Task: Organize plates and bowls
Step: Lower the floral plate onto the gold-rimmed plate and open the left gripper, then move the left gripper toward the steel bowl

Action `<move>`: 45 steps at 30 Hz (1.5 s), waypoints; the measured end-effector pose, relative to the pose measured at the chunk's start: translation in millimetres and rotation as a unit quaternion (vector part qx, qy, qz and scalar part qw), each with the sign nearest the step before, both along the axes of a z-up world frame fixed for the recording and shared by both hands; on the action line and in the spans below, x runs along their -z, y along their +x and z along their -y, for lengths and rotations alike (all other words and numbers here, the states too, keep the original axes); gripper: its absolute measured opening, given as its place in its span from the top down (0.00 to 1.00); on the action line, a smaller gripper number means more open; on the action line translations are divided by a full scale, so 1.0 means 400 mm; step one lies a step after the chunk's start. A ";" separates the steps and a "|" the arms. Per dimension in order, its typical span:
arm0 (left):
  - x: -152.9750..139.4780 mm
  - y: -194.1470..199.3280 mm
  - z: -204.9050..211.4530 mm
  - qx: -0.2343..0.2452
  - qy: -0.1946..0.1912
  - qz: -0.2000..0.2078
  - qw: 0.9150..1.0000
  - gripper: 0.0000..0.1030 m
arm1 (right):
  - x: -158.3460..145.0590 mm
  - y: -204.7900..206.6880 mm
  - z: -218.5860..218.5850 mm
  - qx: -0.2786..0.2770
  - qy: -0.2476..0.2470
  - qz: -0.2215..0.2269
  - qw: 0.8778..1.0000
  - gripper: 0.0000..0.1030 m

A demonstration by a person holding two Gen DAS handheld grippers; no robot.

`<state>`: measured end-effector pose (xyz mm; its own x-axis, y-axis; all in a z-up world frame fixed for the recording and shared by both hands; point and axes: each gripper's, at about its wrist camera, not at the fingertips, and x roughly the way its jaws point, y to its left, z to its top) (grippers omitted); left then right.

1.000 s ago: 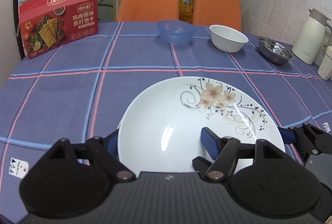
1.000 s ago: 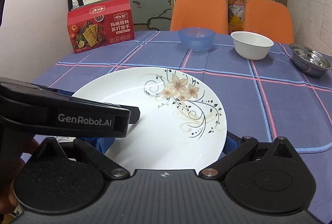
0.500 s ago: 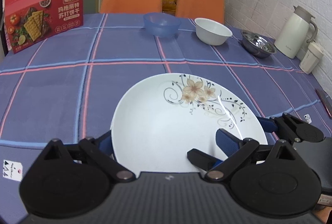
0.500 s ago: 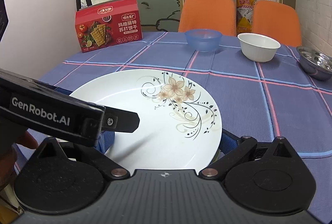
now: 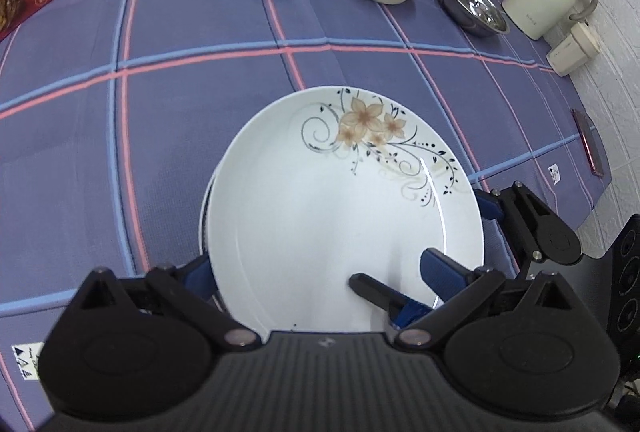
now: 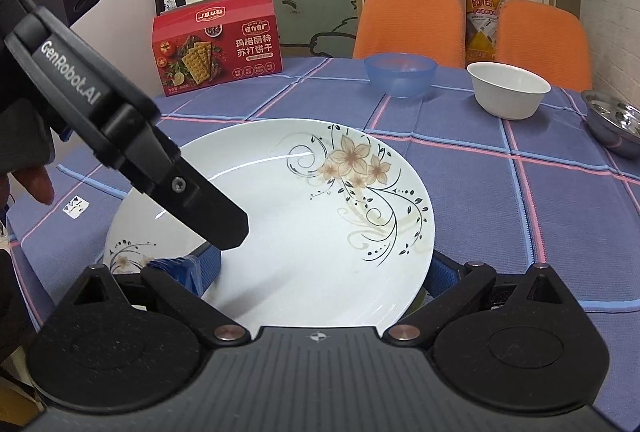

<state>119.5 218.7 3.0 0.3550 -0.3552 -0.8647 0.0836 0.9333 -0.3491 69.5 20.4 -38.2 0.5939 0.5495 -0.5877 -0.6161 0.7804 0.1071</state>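
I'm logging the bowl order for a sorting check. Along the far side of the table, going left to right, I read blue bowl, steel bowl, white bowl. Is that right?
Not quite. The order is blue bowl, white bowl, then steel bowl: the white one sits in the middle and the steel one is furthest right. The right wrist view shows it, and the left wrist view agrees.

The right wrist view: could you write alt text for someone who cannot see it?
A white round plate with a brown flower pattern fills the foreground between the open jaws of the right gripper, lying over a second floral plate on a purple checked tablecloth. The left gripper reaches over it; behind stand a translucent blue bowl and a white bowl.
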 end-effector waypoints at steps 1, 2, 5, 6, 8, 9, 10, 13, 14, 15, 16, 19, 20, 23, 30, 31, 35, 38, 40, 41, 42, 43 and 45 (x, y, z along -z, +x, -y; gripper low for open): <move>-0.001 -0.006 -0.004 -0.008 -0.008 0.003 1.000 0.03 | 0.000 0.001 0.002 -0.001 0.001 0.000 1.000 0.13; -0.002 -0.015 -0.010 -0.016 -0.017 0.006 1.000 0.03 | 0.000 0.002 0.003 -0.002 0.003 0.000 1.000 0.13; -0.008 -0.036 -0.019 -0.042 -0.041 0.019 0.998 0.03 | -0.001 0.006 0.005 -0.005 0.006 -0.001 1.000 0.13; -0.008 -0.044 -0.025 -0.050 -0.050 0.024 0.997 0.03 | 0.000 0.007 0.005 -0.006 0.006 -0.001 1.000 0.13; -0.003 -0.057 -0.040 -0.071 -0.073 0.038 0.994 0.03 | -0.001 0.009 0.003 -0.003 0.006 -0.001 1.000 0.13; 0.002 -0.062 -0.051 -0.083 -0.087 0.045 0.992 0.03 | 0.000 0.010 -0.001 -0.002 0.004 0.000 1.000 0.13; 0.007 -0.067 -0.059 -0.096 -0.100 0.051 0.989 0.03 | 0.001 0.009 -0.004 -0.001 0.001 0.001 1.000 0.13; 0.012 -0.085 -0.059 -0.115 -0.105 0.078 0.985 0.03 | 0.001 0.005 -0.005 -0.003 -0.003 0.001 1.000 0.13; 0.010 -0.093 -0.049 -0.113 -0.093 0.090 0.985 0.03 | 0.001 0.004 -0.003 -0.004 -0.002 0.001 1.000 0.13; 0.007 -0.100 -0.034 -0.109 -0.075 0.103 0.986 0.03 | 0.001 0.004 -0.002 -0.004 -0.001 0.000 1.000 0.13; 0.004 -0.106 -0.014 -0.100 -0.051 0.116 0.987 0.03 | 0.000 0.005 -0.001 -0.004 0.001 -0.001 1.000 0.13; 0.009 -0.130 0.055 -0.069 0.047 0.167 0.983 0.03 | -0.001 0.008 0.001 0.000 0.006 -0.003 1.000 0.13; 0.017 -0.140 0.075 -0.058 0.080 0.184 0.978 0.03 | -0.001 0.008 0.002 0.001 0.008 -0.004 1.000 0.13; 0.032 -0.154 0.085 -0.072 0.109 0.210 0.969 0.03 | 0.001 0.001 -0.001 -0.005 -0.001 -0.001 1.000 0.13; 0.072 -0.156 0.055 -0.092 0.080 0.212 0.970 0.03 | -0.001 -0.006 -0.001 -0.015 -0.023 0.003 1.000 0.14; 0.073 -0.155 0.056 -0.093 0.082 0.214 0.969 0.03 | -0.001 -0.006 0.000 -0.016 -0.024 0.003 1.000 0.14; 0.080 -0.141 0.077 -0.092 0.090 0.217 0.968 0.03 | -0.004 -0.009 -0.002 -0.008 -0.032 -0.001 0.999 0.15; 0.088 -0.142 0.068 -0.095 0.074 0.211 0.970 0.03 | -0.017 -0.014 0.011 -0.007 -0.028 -0.008 1.000 0.15; 0.079 -0.151 0.054 -0.102 0.071 0.219 0.968 0.03 | -0.032 -0.031 0.026 -0.002 -0.031 0.012 0.999 0.14; 0.068 -0.157 0.044 -0.102 0.068 0.224 0.967 0.03 | -0.043 -0.042 0.036 0.000 -0.033 0.029 0.999 0.14; 0.057 -0.165 0.035 -0.104 0.064 0.230 0.965 0.03 | -0.054 -0.048 0.048 0.007 -0.029 0.039 0.999 0.14; 0.047 -0.172 0.027 -0.107 0.061 0.236 0.964 0.03 | -0.065 -0.047 0.062 0.017 -0.019 0.043 0.999 0.14; 0.025 -0.190 0.009 -0.122 0.058 0.247 0.960 0.03 | -0.082 -0.037 0.091 0.036 0.006 0.045 0.998 0.14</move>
